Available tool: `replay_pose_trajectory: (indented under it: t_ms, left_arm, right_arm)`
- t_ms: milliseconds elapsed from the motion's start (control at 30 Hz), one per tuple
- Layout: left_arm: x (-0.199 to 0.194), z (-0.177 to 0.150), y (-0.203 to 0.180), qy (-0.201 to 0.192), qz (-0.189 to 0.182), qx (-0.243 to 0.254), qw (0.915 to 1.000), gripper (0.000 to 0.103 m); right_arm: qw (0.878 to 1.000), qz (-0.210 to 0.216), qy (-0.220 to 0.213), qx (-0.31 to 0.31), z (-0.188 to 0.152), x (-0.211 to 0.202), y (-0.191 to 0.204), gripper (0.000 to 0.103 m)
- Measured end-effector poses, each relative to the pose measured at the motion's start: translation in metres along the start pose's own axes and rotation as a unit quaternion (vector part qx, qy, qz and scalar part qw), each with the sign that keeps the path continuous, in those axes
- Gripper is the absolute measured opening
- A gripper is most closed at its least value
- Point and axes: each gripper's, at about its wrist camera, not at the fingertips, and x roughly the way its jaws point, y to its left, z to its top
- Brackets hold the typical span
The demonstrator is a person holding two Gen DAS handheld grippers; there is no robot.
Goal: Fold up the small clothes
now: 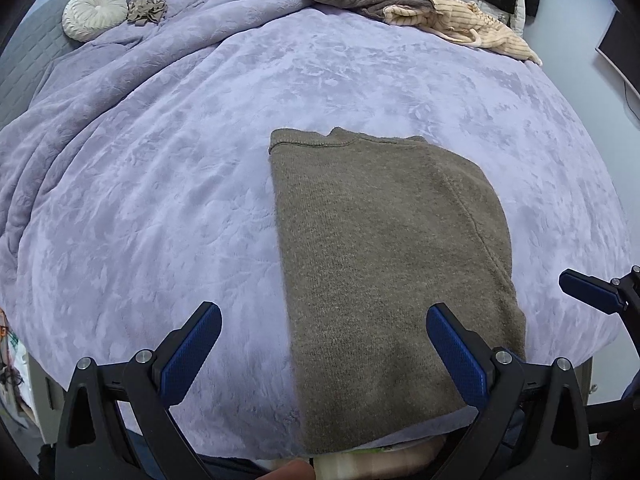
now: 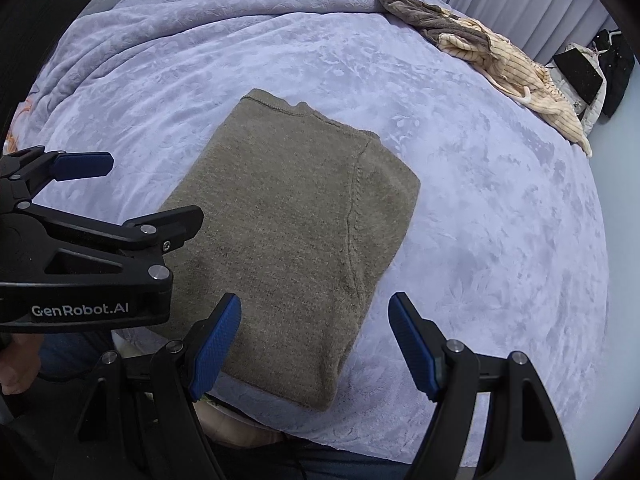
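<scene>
An olive-brown knit sweater (image 1: pixel 384 264) lies folded flat into a long rectangle on the lilac bedspread (image 1: pixel 180 184), reaching the near edge of the bed. My left gripper (image 1: pixel 324 324) is open and empty, hovering over the sweater's near left edge. My right gripper (image 2: pixel 316 316) is open and empty above the sweater's (image 2: pixel 288 220) near right corner. The left gripper also shows in the right wrist view (image 2: pixel 148 192) at the left. One right fingertip (image 1: pixel 588 292) shows at the right edge of the left wrist view.
A heap of unfolded clothes, grey-brown and cream striped (image 1: pixel 420 12), lies at the far right of the bed. A round white cushion (image 1: pixel 94 12) and a crumpled beige item (image 1: pixel 146 10) lie at the far left. Dark bags (image 2: pixel 592 72) stand beyond the bed.
</scene>
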Motion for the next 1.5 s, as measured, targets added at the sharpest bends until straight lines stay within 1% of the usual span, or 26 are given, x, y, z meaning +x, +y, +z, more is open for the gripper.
replay_pose_trajectory:
  t_ms: [300, 600, 900, 1167, 1500]
  left_arm:
    - [0.008, 0.004, 0.008, 0.003, -0.012, 0.000, 0.9999, 0.103]
    - [0.008, 0.006, 0.023, 0.000, -0.024, -0.012, 0.9996, 0.103]
    - [0.006, 0.004, 0.030, -0.006, -0.033, -0.018, 0.9993, 0.103]
    - [-0.002, 0.002, 0.032, -0.019, -0.039, -0.016, 0.9989, 0.103]
    - [-0.005, 0.000, 0.034, -0.021, -0.037, -0.019, 0.9989, 0.103]
  right_arm:
    - [1.000, -0.015, 0.018, 0.004, 0.009, 0.007, 0.001, 0.079]
    - [0.999, -0.027, 0.027, -0.013, 0.018, 0.010, 0.013, 0.079]
    - [0.999, -0.037, 0.027, -0.023, 0.022, 0.008, 0.019, 0.079]
    - [0.998, -0.045, 0.026, -0.029, 0.024, 0.004, 0.025, 0.079]
    - [0.998, -0.047, 0.020, -0.034, 0.024, -0.002, 0.029, 0.079]
